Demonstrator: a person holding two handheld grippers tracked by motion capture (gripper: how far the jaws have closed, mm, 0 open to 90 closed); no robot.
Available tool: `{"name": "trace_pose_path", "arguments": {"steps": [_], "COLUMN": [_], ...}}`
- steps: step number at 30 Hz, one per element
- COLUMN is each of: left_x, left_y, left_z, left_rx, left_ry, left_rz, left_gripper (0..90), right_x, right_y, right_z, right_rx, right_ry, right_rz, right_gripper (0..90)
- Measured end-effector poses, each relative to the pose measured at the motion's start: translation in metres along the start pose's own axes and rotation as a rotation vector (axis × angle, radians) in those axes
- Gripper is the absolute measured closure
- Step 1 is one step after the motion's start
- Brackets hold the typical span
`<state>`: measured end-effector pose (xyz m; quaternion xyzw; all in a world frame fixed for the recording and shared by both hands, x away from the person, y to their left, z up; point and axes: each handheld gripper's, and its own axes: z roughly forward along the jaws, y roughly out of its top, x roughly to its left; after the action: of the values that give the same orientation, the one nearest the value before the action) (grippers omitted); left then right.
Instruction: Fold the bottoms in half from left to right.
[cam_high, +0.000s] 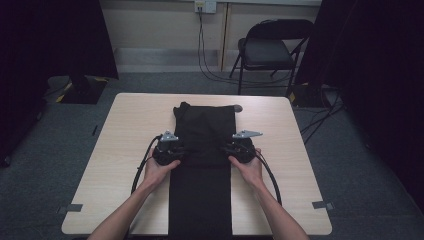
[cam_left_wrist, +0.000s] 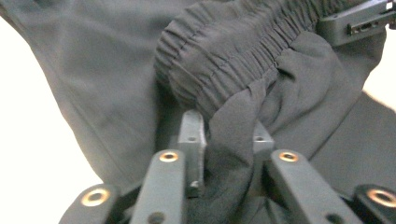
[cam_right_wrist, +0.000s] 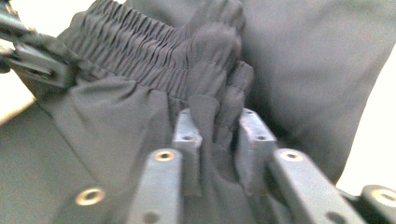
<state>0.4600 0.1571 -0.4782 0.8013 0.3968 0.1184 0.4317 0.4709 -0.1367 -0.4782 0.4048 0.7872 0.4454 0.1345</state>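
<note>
A pair of black trousers (cam_high: 205, 130) lies lengthwise down the middle of the light wooden table (cam_high: 125, 135), with one end hanging over the near edge. My left gripper (cam_high: 174, 150) is at the garment's left edge and my right gripper (cam_high: 234, 148) at its right edge, both at mid-length. In the left gripper view the jaws (cam_left_wrist: 224, 135) pinch a bunched fold just below the elastic waistband (cam_left_wrist: 224, 51). Between the jaws (cam_right_wrist: 219, 126) in the right gripper view sits a gathered fold at the waistband's other end (cam_right_wrist: 140, 51). Each gripper is shut on the cloth.
A black folding chair (cam_high: 270, 50) stands beyond the table's far right corner, with cables (cam_high: 210, 70) on the grey carpet near it. Dark curtains hang at both sides. Bare tabletop lies left and right of the trousers.
</note>
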Motion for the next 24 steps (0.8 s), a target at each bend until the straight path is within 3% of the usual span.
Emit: {"name": "trace_pose_path", "arguments": {"steps": [5, 14, 19, 24], "left_x": [0.006, 0.009, 0.005, -0.004], "left_y": [0.03, 0.106, 0.152, 0.191], "left_z": [-0.021, -0.063, -0.087, -0.116], "left_rx": [-0.111, -0.28, -0.378, -0.461], "left_ry": [-0.01, 0.036, 0.044, 0.05], "left_rz": [-0.02, 0.025, 0.036, 0.074], "left_gripper": [79.2, 80.6, 81.0, 81.2], "right_x": [0.001, 0.002, 0.001, 0.007], "right_y": [0.031, 0.105, 0.151, 0.192], "right_z": [-0.014, -0.047, -0.072, -0.103], "right_rx": [-0.076, -0.245, -0.327, -0.418], "right_ry": [0.018, 0.018, -0.005, -0.017], "right_rz": [0.006, -0.022, -0.051, -0.09], "right_gripper": [77.8, 78.8, 79.2, 79.4]}}
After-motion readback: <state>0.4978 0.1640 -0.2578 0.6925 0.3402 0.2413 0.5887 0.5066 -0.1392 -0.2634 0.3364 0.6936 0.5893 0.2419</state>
